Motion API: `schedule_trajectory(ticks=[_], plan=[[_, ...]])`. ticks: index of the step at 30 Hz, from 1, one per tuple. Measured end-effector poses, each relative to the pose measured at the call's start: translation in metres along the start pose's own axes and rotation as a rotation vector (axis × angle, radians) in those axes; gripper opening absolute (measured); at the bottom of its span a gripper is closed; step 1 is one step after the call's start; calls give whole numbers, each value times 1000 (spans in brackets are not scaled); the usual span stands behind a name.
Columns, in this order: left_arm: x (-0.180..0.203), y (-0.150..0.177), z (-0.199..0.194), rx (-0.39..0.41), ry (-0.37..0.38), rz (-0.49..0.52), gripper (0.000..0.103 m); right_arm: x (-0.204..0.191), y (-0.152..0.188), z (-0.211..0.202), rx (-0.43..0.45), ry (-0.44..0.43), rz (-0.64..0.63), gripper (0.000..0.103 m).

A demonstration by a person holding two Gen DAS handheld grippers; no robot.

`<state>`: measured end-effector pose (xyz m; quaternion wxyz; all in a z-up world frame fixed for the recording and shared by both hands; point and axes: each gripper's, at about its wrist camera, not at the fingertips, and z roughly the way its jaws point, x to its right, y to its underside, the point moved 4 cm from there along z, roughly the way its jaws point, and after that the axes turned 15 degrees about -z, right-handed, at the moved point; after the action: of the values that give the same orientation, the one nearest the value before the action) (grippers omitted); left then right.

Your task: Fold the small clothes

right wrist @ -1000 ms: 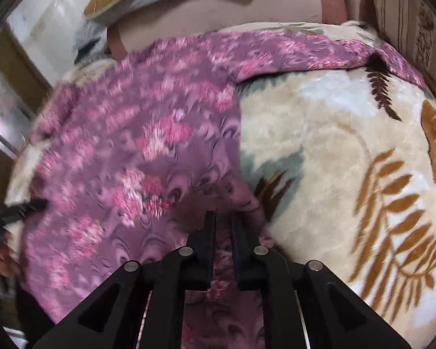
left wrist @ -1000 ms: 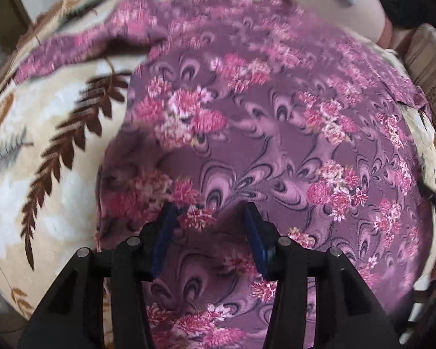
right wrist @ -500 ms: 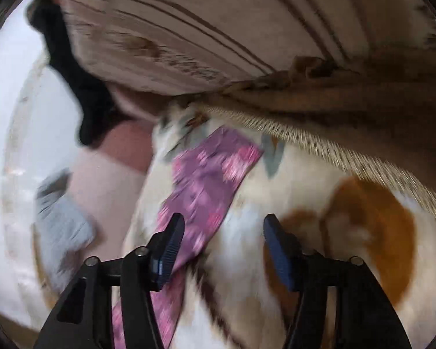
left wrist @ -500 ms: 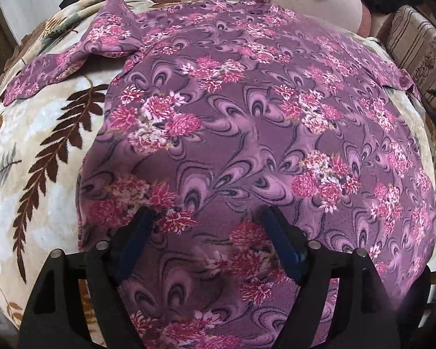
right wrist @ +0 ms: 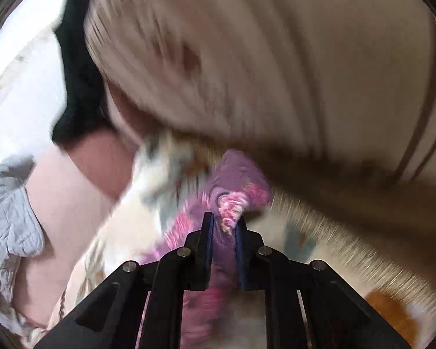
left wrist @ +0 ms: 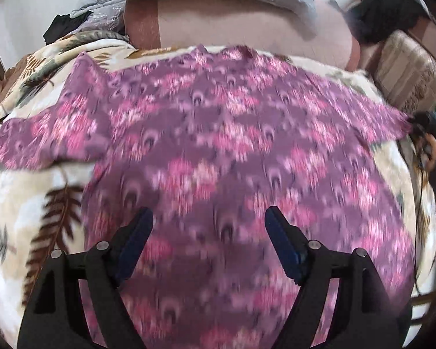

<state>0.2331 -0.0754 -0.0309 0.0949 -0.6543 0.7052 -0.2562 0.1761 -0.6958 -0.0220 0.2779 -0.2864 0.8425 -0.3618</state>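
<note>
Left tongs (left wrist: 208, 226) hover released over the purple floral garment (left wrist: 232, 145); right tongs (right wrist: 224, 225) pinch its sleeve tip (right wrist: 235, 180)

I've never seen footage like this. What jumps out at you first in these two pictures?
A big purple floral garment spread flat over a cream leaf-patterned blanket fills the left view. The left gripper hovers over its near part with jaws wide apart. In the blurred right view, the right gripper is shut on a bunched end of the same fabric.
</note>
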Motion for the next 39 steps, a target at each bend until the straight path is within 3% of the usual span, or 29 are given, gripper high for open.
schedule_trajectory(ticks=[4, 6, 7, 9, 12, 17, 29, 39], plan=[[-9, -15, 33, -40, -9, -68, 79, 3, 9, 21, -150, 97, -91, 13], [-14, -15, 53, -89, -39, -102, 79, -1, 11, 14, -113, 94, -95, 13], [-14, -16, 54, -70, -45, -92, 79, -6, 10, 11, -93, 86, -98, 13], [-9, -17, 52, -60, -32, -63, 79, -23, 5, -6, -50, 54, -133, 13], [-11, -22, 51, -83, 23, -100, 79, -60, 0, -35, 17, -49, -190, 13], [-17, -26, 51, -109, 94, -168, 79, -133, 12, -73, 31, -226, -269, 13], [-44, -16, 34, -162, 222, -236, 79, -319, 122, -120, -124, -512, -421, 13], [-82, -27, 15, -146, 270, -311, 79, -430, 233, -151, -296, -714, -523, 14]])
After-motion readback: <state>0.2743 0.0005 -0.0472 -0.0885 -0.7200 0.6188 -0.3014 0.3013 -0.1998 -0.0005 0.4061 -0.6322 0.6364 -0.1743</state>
